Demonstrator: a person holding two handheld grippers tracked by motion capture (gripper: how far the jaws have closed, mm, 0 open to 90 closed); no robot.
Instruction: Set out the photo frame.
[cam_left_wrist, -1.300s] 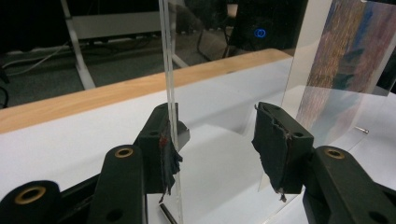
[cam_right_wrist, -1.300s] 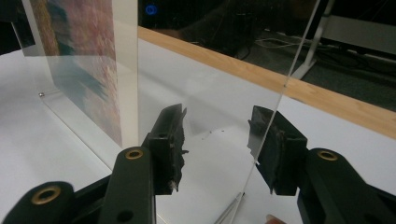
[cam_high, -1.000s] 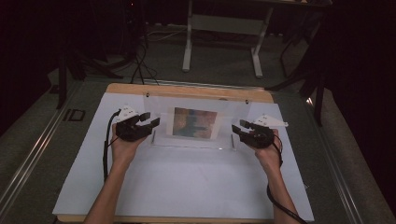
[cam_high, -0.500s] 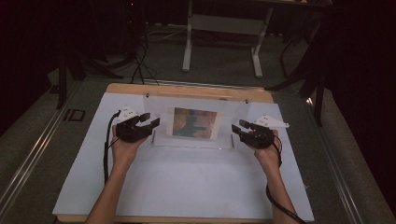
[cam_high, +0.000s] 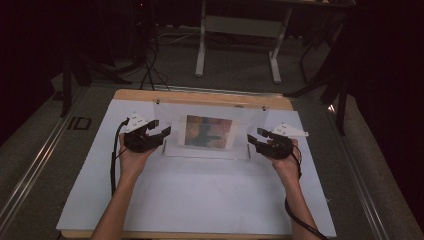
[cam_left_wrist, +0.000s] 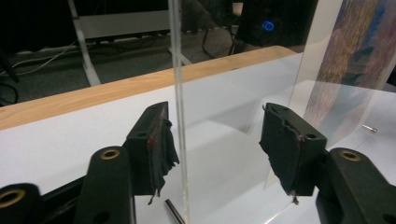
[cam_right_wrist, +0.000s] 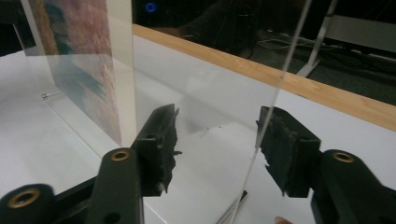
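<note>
Two tongs, left tongs (cam_high: 161, 131) and right tongs (cam_high: 254, 136), flank the clear acrylic picture stand (cam_high: 210, 131) upright mid-table (cam_high: 200, 200). Jaws have just been opening; panel edges sit between, unpinched. We judge release done; next, we back both away without tipping it.

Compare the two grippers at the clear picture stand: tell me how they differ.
The left gripper sits at the stand's left edge, the right gripper at its right edge. In the left gripper view the clear edge runs beside the left finger; in the right gripper view, beside the right one. Both have just been opening and stand open around the edges.
</note>
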